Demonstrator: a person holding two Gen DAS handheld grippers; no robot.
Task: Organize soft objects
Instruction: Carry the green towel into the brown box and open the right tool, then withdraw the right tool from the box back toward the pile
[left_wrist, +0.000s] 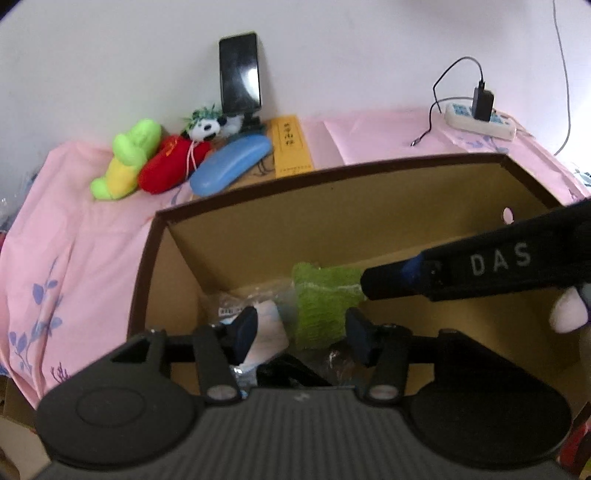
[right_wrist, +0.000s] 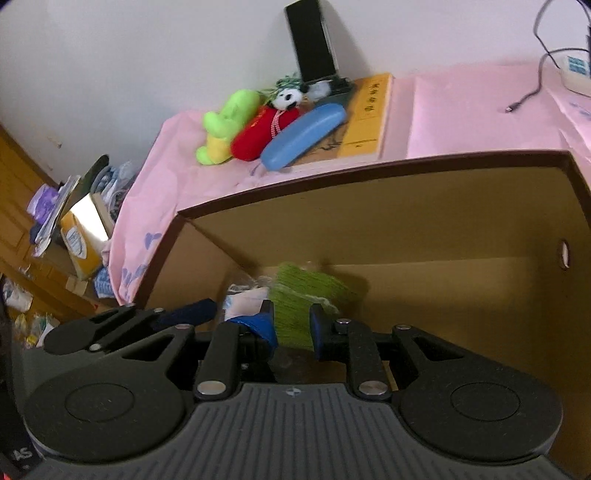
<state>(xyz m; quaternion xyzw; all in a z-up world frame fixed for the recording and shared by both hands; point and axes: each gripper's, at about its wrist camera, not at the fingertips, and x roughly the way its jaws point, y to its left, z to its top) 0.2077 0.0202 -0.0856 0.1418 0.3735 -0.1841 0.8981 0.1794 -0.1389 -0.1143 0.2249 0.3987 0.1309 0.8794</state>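
A green knitted cloth (left_wrist: 321, 295) hangs inside an open cardboard box (left_wrist: 332, 170), near its back left corner. My right gripper (right_wrist: 291, 326) is shut on the cloth (right_wrist: 303, 291), which sits pinched between its blue pads. In the left wrist view the right gripper's finger (left_wrist: 461, 269) comes in from the right and meets the cloth's upper edge. My left gripper (left_wrist: 301, 334) stands open low in the box, with the cloth's lower part between its spread fingers and no pad pressing on it. A green-yellow plush (left_wrist: 127, 158), a red plush (left_wrist: 170, 166) and a panda plush (left_wrist: 207, 127) lie on the pink sheet behind the box.
Clear plastic-wrapped packets (left_wrist: 258, 306) lie on the box floor at the left. Behind the box are a blue case (left_wrist: 231, 164), a yellow book (left_wrist: 291, 147), a phone on a stand (left_wrist: 240, 74) and a power strip (left_wrist: 480, 120) with a cable. Clutter is piled left of the bed (right_wrist: 74, 229).
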